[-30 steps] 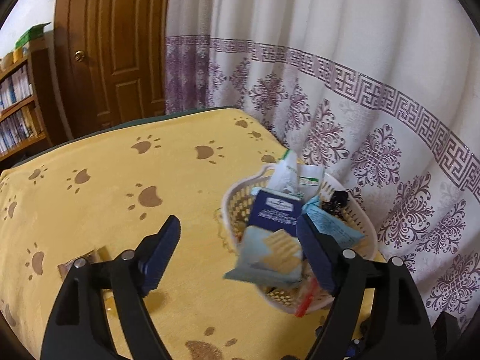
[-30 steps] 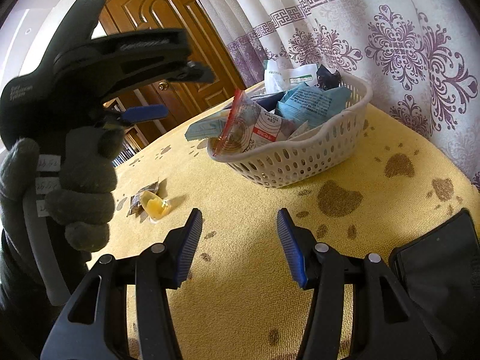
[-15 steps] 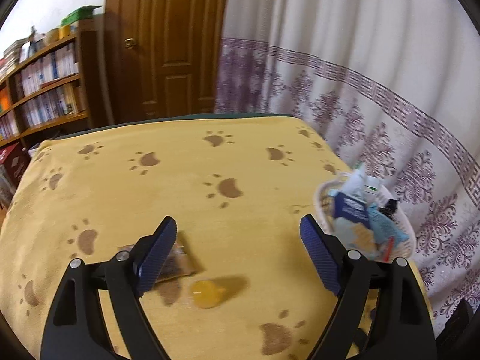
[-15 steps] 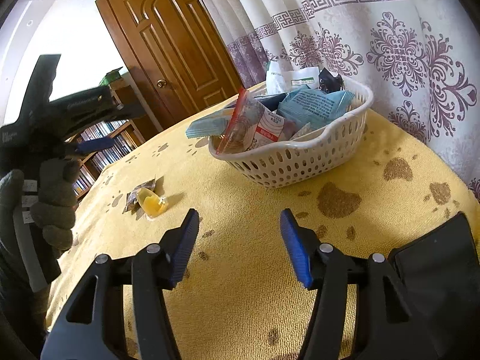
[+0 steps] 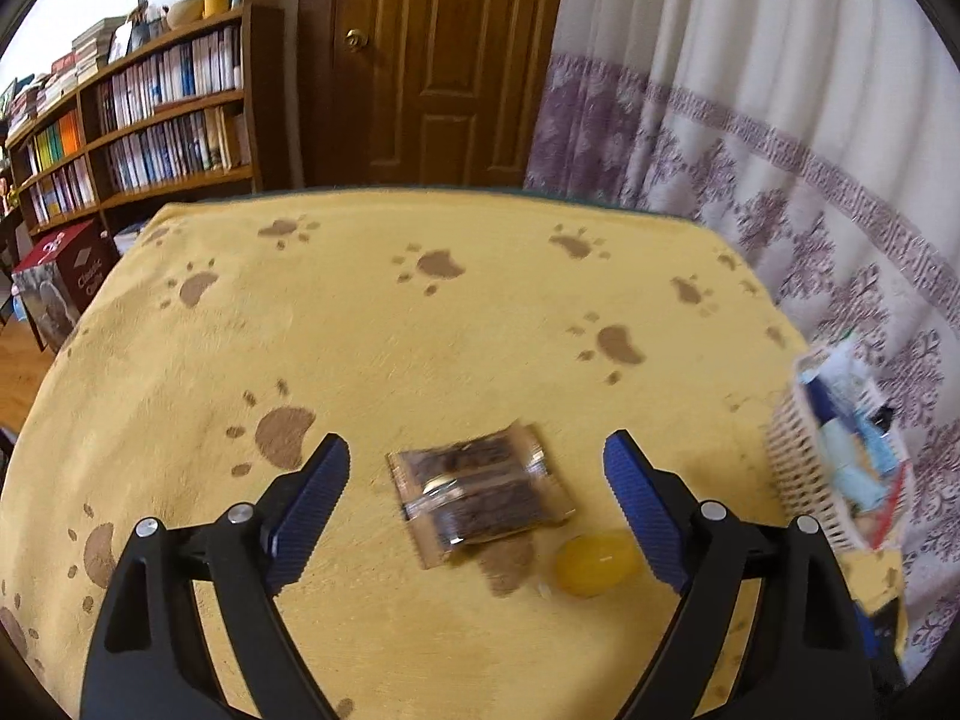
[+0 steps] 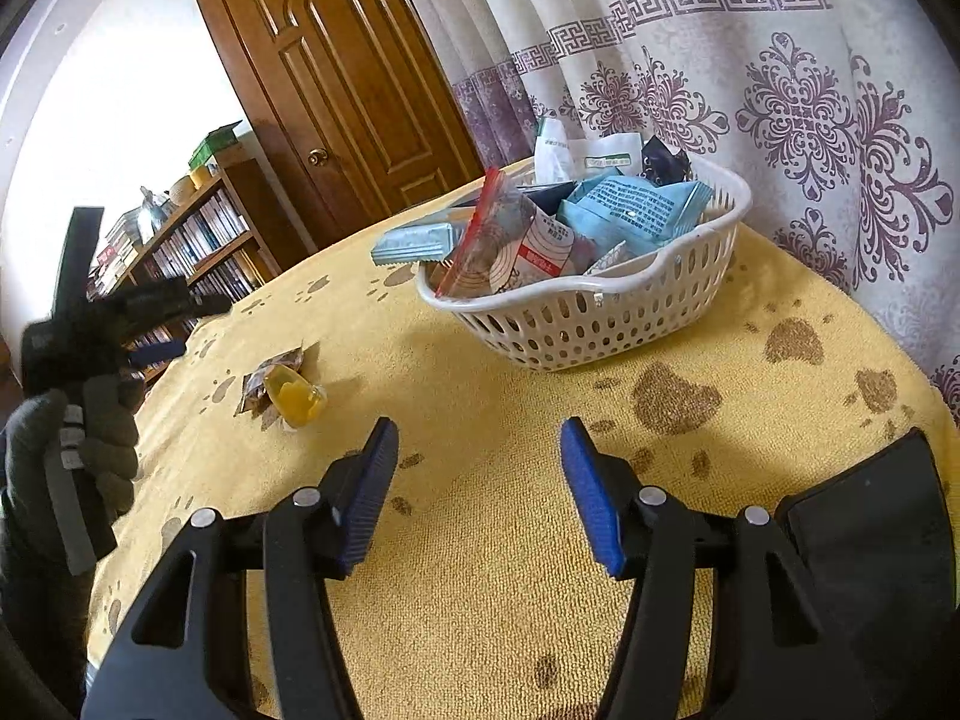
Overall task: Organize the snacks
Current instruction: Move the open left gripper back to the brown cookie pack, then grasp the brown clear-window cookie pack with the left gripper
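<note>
A clear packet with a dark brown snack (image 5: 480, 495) lies flat on the yellow paw-print cloth, a yellow jelly cup (image 5: 594, 564) just right of it. My left gripper (image 5: 477, 447) hovers above them, its jaws opening, nothing pressed between the pads. The white plastic basket (image 6: 600, 324) holds several snack packets; a pale blue one (image 6: 414, 240) hangs over its left rim. My right gripper (image 6: 480, 462) stands open and empty over bare cloth in front of the basket. In the right wrist view the packet (image 6: 258, 381) and jelly cup (image 6: 294, 399) lie far left, near a gloved hand (image 6: 78, 450).
The basket (image 5: 792, 468) sits at the table's right edge against a white and purple curtain (image 6: 810, 120). A flat black object (image 6: 870, 540) lies beside my right gripper. A bookshelf (image 5: 150, 108) and wooden door (image 5: 432, 60) stand beyond the table's far edge.
My left gripper swung left, away from the basket, to above the brown packet and jelly cup, and its jaws widened. The pale blue packet it was over now rests on the basket. The right gripper stayed put.
</note>
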A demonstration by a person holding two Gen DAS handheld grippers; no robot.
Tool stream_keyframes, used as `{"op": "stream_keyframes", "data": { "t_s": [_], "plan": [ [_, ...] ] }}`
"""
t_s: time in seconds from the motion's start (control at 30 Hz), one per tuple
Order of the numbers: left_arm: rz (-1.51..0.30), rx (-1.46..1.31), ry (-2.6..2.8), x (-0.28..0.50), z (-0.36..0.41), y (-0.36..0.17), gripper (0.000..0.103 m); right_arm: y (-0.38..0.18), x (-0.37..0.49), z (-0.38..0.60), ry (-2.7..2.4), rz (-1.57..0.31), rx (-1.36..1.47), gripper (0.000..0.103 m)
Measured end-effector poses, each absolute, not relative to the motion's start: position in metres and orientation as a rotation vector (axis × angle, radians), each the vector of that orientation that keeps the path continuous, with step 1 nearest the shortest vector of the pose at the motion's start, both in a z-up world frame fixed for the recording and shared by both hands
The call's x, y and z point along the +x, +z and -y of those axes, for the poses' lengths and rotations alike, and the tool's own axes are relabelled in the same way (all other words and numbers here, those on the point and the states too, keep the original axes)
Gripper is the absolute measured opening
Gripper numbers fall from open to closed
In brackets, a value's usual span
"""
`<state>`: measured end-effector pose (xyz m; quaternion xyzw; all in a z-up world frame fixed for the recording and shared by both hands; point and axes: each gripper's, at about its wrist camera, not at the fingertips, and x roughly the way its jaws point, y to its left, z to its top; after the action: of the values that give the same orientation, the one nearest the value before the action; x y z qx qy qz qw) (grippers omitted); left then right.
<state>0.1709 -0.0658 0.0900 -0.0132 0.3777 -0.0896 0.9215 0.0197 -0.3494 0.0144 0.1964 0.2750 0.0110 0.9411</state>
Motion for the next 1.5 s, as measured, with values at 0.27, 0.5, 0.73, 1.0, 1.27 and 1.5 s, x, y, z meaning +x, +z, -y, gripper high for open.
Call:
{"op": "stream_keyframes", "data": {
  "t_s": [0.27,0.5,0.73,1.0,1.27,1.5],
  "plan": [
    [-0.847,0.023,-0.146,0.174,0.043,0.050,0.086,0.014,0.020,0.347,0.014,-0.573,0.394,0.058],
    [-0.863,0.119,-0.208,0.167,0.041,0.036,0.086,0.013,0.022,0.346,0.008,-0.583,0.388,0.058],
    [-0.838,0.279,-0.227,0.173,0.063,0.024,0.086,0.012,0.024,0.345,-0.001,-0.593,0.380,0.058],
    [-0.845,0.285,-0.249,0.194,0.067,0.024,0.086,0.011,0.026,0.343,-0.011,-0.607,0.371,0.058],
    [-0.878,0.241,-0.280,0.214,0.066,0.020,0.087,0.010,0.029,0.342,-0.022,-0.621,0.362,0.058],
    [-0.887,0.199,-0.297,0.227,0.067,0.020,0.087,0.010,0.032,0.342,-0.032,-0.634,0.350,0.058]
  ]
}}
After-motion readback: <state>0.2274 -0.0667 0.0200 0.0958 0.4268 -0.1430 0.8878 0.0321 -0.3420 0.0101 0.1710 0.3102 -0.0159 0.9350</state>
